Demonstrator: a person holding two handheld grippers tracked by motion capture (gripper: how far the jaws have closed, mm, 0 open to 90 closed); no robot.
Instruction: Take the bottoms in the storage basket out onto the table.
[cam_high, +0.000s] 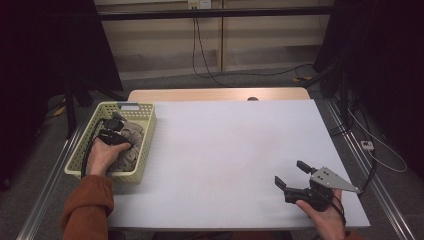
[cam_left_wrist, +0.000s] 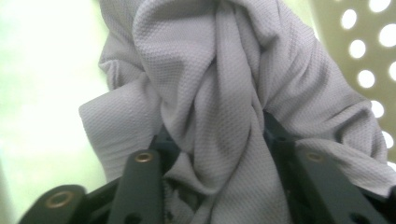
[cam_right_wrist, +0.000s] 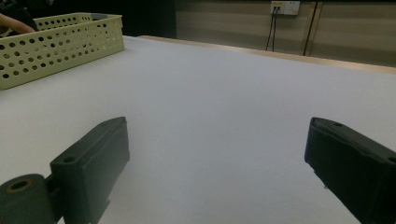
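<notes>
Grey cloth (cam_high: 128, 146) sits bunched in the pale green perforated basket (cam_high: 145, 145) at the table's (cam_high: 225, 150) left edge. Up close in the left gripper view the cloth (cam_left_wrist: 224, 93) is a fine waffle/pique knit, light grey w/ a faint lilac cast, twisted into deep vertical folds & one thick rope-like twist down the middle. A flat hemmed flap sticks out on the left side of that view. The bundle's long axis runs roughly along the basket's length, i.e. away from the person toward the far end; no clear "front" to it, just a crumpled heap, so can't tell which end points where.

Left gripper (cam_high: 114, 134) is down inside the basket, person's hand (cam_high: 105, 155) wrapped round it, orange sleeve (cam_high: 87, 207) behind. Its jaws are pinched in on a gathered fold of the cloth: fabric is packed betw. the two black jaws & spills over both.

Right gripper (cam_high: 291, 175) rests low near the table's front right corner, well apart from the basket, jaws spread wide w/ nothing betw. them; the right gripper view looks across bare white tabletop (cam_right_wrist: 224, 93) w/ the basket (cam_right_wrist: 56, 44) off at upper left.
</notes>
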